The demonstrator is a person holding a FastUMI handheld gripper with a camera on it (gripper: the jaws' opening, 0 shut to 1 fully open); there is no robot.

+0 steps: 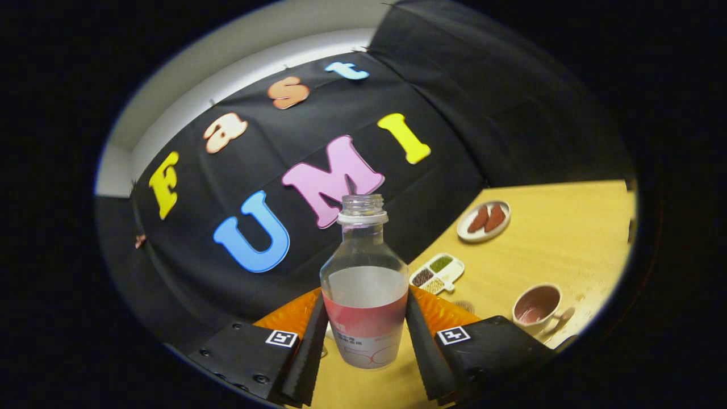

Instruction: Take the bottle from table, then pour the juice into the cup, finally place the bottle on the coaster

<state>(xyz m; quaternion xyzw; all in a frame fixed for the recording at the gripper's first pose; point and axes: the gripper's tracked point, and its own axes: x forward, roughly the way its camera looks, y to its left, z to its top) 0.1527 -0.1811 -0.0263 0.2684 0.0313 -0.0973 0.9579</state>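
Bottle (363, 284) upright, uncapped, pinched between tool (366, 332) fingers; cup (537, 307) beyond, rightward on table (568, 238).

The bottle (364, 284) is sitting between the gripper (366, 335) fingers, the cup (537, 307) lying right, a divided dish (437, 272) and plate (483, 220) beyond.

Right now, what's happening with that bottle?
A person's handheld gripper is clamped on a clear, uncapped bottle, both fingers pressing its labelled sides. An orange coaster lies just behind it on the wooden table. The cup sits off to the right and seems to hold some reddish liquid already. A plate and a small divided dish lie farther back.
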